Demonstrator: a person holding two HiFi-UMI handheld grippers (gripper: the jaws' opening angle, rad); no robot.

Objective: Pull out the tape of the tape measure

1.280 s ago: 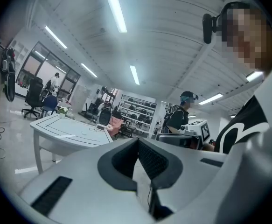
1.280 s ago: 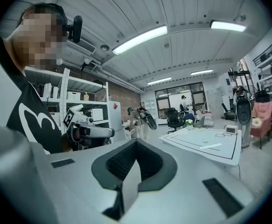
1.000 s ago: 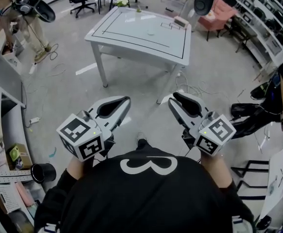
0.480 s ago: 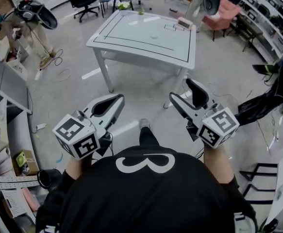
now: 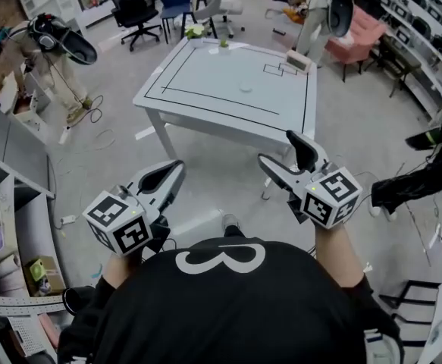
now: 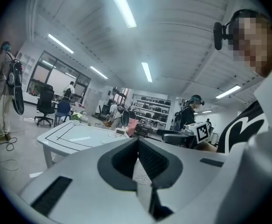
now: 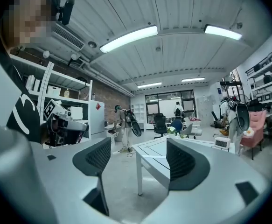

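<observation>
Here, before the white black-lined rectangular table (image 5: 198, 89), the left gripper (image 5: 173, 169) is closed, empty; the right gripper (image 5: 279, 149) has just been opening, jaws wide, nothing between. A small pale disc (image 5: 245, 88), possibly the tape measure, lies mid-table.

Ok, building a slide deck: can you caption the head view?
Person facing a white table, left gripper shut, right gripper with fingers just opening, nothing between them.
</observation>
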